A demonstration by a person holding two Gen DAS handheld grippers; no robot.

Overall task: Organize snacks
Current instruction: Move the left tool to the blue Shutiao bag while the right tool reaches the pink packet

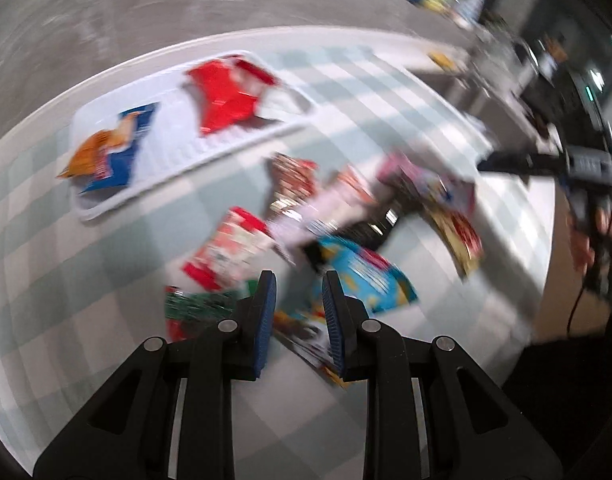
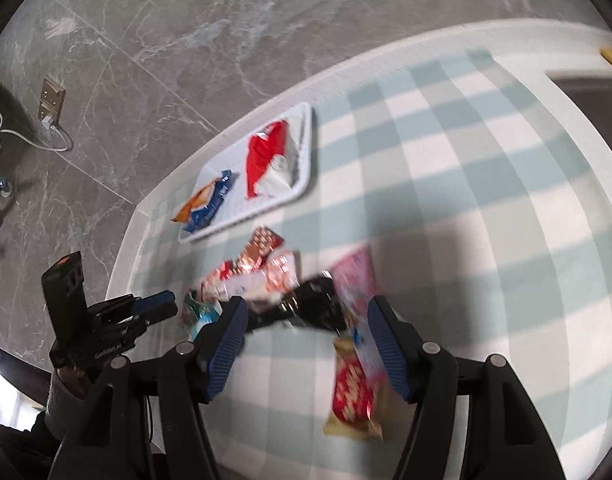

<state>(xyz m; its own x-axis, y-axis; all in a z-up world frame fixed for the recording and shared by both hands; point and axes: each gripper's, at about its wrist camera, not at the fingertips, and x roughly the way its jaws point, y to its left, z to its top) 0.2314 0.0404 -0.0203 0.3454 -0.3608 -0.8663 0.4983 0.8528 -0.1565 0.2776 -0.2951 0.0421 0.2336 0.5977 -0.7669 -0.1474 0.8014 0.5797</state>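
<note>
Sitting at the table's far edge, the white tray (image 2: 306, 152) is holding two packets, a red one (image 2: 264, 160) and a blue-orange one (image 2: 206, 204). Beside the tray, the loose snack pile (image 2: 290, 284) is still waiting. The left gripper (image 1: 299, 280) is hovering nearly closed and empty; the right gripper (image 2: 306, 312) is gaping, empty.

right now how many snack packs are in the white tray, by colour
red and white packet: 1
blue and orange packet: 1
total in the white tray: 2
The loose pile beside the tray is too blurred to count.
</note>
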